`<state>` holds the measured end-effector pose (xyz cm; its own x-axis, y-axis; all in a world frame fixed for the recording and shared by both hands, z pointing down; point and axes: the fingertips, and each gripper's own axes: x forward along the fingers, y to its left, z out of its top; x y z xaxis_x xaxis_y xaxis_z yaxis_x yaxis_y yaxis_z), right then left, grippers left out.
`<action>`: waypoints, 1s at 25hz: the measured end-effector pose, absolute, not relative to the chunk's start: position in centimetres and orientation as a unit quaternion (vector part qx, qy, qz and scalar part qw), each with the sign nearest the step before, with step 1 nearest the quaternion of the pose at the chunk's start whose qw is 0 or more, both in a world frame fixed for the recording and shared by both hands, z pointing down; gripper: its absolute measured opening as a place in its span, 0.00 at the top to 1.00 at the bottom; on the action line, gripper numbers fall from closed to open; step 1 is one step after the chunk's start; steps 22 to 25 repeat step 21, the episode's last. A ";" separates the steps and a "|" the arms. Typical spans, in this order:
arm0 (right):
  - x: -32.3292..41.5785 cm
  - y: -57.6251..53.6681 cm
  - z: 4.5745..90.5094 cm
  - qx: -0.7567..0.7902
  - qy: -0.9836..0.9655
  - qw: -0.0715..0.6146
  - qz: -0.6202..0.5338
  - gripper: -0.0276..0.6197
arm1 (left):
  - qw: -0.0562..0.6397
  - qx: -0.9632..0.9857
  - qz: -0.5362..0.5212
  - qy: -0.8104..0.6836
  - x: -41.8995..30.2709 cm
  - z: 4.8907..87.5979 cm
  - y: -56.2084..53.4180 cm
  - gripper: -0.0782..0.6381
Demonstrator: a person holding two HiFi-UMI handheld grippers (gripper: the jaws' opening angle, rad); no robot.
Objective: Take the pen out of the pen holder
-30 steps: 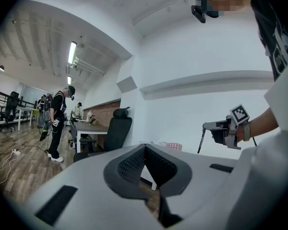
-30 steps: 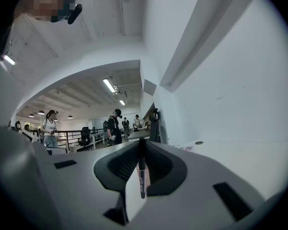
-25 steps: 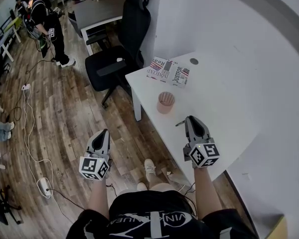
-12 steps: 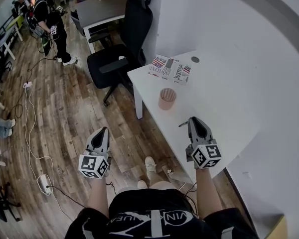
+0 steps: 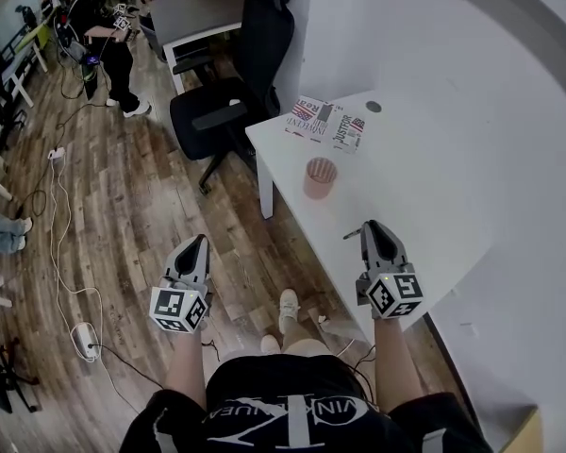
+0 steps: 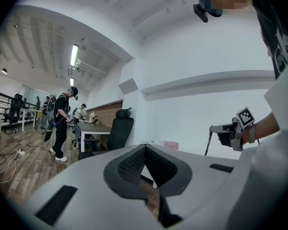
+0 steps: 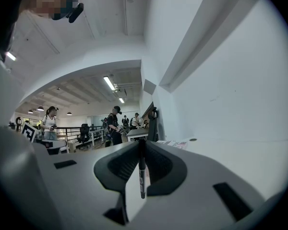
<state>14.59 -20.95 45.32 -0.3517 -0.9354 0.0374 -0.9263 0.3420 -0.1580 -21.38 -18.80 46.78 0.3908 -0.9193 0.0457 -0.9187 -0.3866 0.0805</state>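
Hidden: the pen (image 7: 142, 169) is partly swallowed, its top end lost between the dark pads. In the head view only a thin dark sliver of it pokes out at 9 o'clock of the tips.
Hard to make out: the pale print on the barrel is too small to read. I cannot tell whether anything stands inside the pen holder (image 5: 320, 177).
Blurred edges: the far side of the bench (image 5: 424, 159) melts into the white wall, so that edge is hard to trace.
Right tongs (image 5: 370, 226): clenched on the pen, which hangs roughly upright across the level jaws, over the bench's near edge.
Left tongs (image 5: 201, 242): clenched on nothing, pads meeting at the tip, out over the floor (image 5: 123, 215) at 9 o'clock of the right tongs.
Pen's place: out of the pen holder and well apart from it, at about 5 o'clock of the cup.
Pen: slim, straight, dark barrel.
Pen holder: round pinkish-red cup, open at the top.
Tongs' build: smooth grey shells, ribbed black pads, each with a cube of black-and-white square markers.
Bench: flat, matte white.
Floor: brown wood planks with trailing cables.
Magazines (image 5: 325, 123): flat, printed covers, at 12 o'clock of the cup.
Office chair (image 5: 236, 83): black, high-backed, at 10 o'clock of the cup.
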 end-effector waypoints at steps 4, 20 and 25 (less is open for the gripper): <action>14.5 -20.4 45.3 -0.566 0.820 0.031 -0.074 0.88 | 0.044 0.832 -0.004 -0.553 -21.4 46.8 -18.1 0.87; 14.2 -17.8 45.2 -0.559 0.825 0.043 -0.073 0.88 | 0.049 0.826 -0.005 -0.562 -21.7 47.3 -14.7 0.87; 14.4 -17.6 45.3 -0.560 0.824 0.044 -0.074 0.88 | 0.049 0.826 -0.005 -0.561 -21.6 47.2 -14.6 0.87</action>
